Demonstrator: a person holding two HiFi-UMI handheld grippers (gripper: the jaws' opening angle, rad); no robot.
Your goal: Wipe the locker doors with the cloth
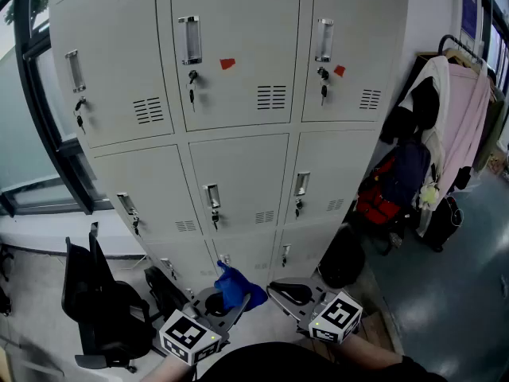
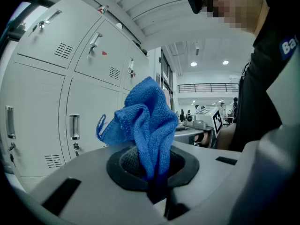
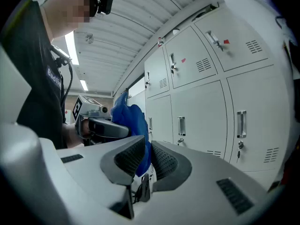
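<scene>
The grey locker bank (image 1: 238, 177) stands in front of me, three columns of doors with handles and keys. A crumpled blue cloth (image 1: 233, 286) sticks up out of my left gripper (image 1: 228, 302), which is shut on it low in the head view, near the bottom-row doors. In the left gripper view the cloth (image 2: 145, 121) rises between the jaws of the left gripper (image 2: 152, 175). My right gripper (image 1: 288, 292) hangs just right of it, jaws together with nothing between them. In the right gripper view, the cloth (image 3: 127, 116) shows behind the right gripper (image 3: 145, 161).
A black office chair (image 1: 103, 301) stands at the lower left by the window. To the right of the lockers are a black bag (image 1: 342, 257), a red bag (image 1: 380, 199) and a rack of hanging coats (image 1: 455, 110). Two red tags (image 1: 227, 64) sit on upper doors.
</scene>
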